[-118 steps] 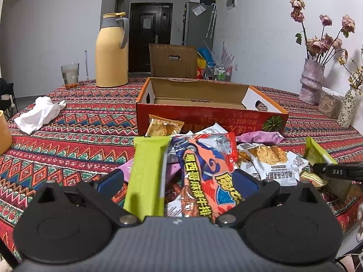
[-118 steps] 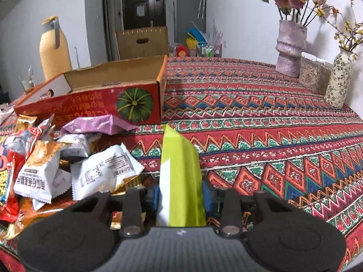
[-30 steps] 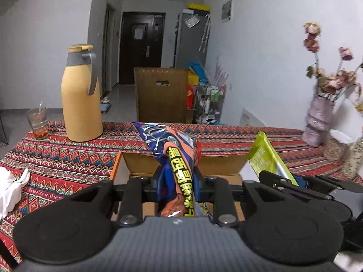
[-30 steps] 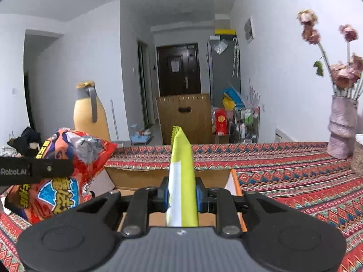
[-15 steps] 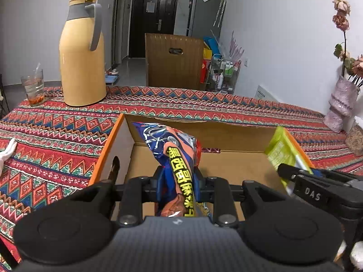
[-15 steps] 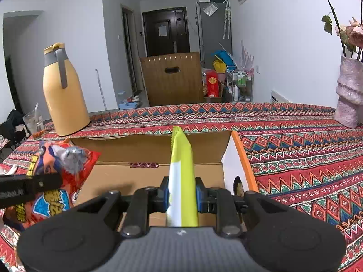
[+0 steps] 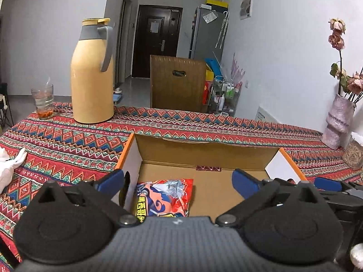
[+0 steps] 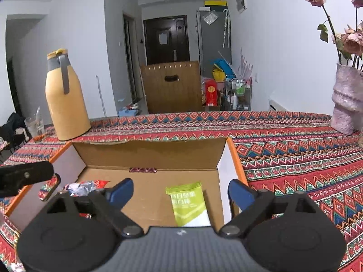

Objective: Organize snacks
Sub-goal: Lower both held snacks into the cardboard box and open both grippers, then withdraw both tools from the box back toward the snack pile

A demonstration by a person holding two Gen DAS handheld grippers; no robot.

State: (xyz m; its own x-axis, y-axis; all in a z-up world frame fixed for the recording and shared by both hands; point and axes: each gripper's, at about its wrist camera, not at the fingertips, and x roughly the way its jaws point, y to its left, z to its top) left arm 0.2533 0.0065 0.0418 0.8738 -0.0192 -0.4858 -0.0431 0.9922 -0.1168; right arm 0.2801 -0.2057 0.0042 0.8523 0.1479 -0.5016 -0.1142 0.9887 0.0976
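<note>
Jaws spread wide and empty on my left gripper [image 7: 178, 182] and right gripper [image 8: 180, 191], both above the cardboard box [image 8: 149, 153]. The red snack bag [image 7: 164, 198] lies by the box's left wall, the green packet [image 8: 188, 202] by its right wall.

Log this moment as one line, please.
left gripper: open | right gripper: open | red snack bag, green packet: in cardboard box
</note>
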